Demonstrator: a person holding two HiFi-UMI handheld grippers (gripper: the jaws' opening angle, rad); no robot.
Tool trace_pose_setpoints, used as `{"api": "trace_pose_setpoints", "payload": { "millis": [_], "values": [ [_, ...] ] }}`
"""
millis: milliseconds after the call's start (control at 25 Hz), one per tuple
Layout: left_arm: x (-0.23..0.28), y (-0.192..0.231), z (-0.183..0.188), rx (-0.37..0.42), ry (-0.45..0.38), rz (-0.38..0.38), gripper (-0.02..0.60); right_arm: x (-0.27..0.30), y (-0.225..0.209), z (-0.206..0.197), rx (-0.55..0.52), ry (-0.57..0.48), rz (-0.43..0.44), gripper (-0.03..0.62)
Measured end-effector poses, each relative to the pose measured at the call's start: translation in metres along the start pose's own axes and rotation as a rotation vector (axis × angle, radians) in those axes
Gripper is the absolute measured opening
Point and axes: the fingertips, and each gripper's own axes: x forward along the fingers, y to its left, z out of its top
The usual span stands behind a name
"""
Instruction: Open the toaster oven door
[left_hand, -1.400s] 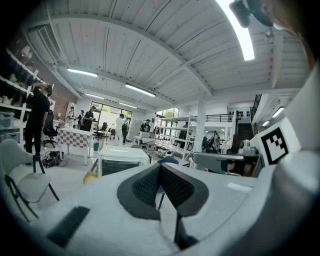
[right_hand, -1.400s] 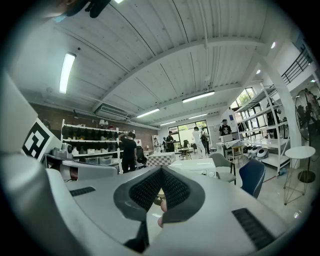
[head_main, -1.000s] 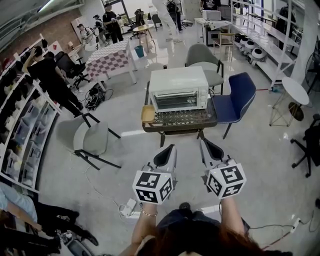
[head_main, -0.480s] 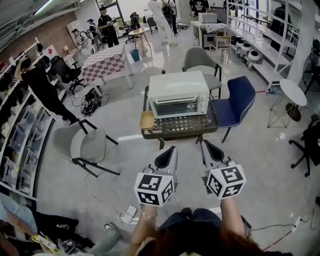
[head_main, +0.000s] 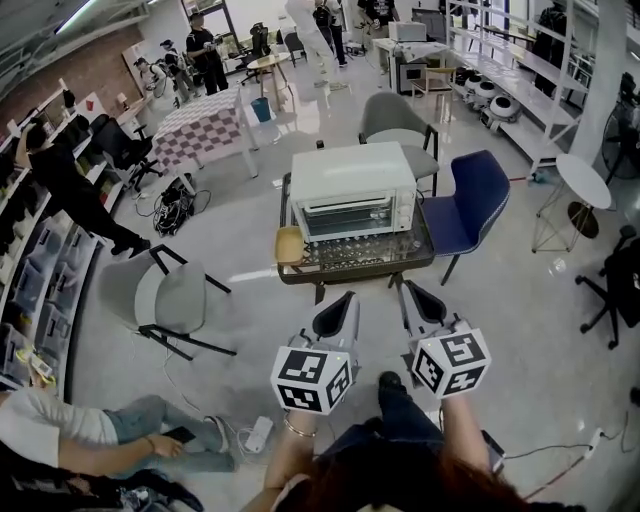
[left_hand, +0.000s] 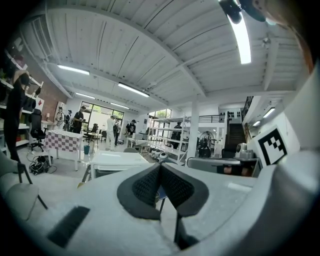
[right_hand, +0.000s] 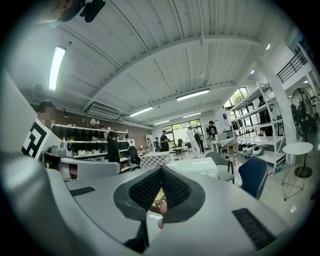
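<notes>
One toaster oven (head_main: 352, 190), one table (head_main: 358, 262); left tongs (head_main: 345, 299), right tongs (head_main: 409, 290) closed.

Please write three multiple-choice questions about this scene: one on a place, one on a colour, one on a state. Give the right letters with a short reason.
1. The toaster oven stands on: A the floor; B the low table; C a shelf.
2. In the head view, the chair just right of that table is: A red; B blue; C yellow.
3. The oven door is: A closed; B fully open; C taken off.

Answers:
1 B, its body rests on the tabletop.
2 B, seat and back are both blue.
3 A, the door lies flat against the oven's front.
</notes>
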Motion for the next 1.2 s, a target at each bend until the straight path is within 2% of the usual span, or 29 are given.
{"api": "trace_pose_setpoints", "payload": {
  "millis": [360,1200],
  "values": [
    [0.05,0.013,0.006,0.015,0.011,-0.007,0.015,0.044,-0.031,0.0,0.004,0.012,0.01,-0.002],
    [0.171,0.07,0.03,0.013,0.016,0.039,0.014,0.163,-0.106,0.01,0.018,0.052,0.057,-0.002]
  ]
}}
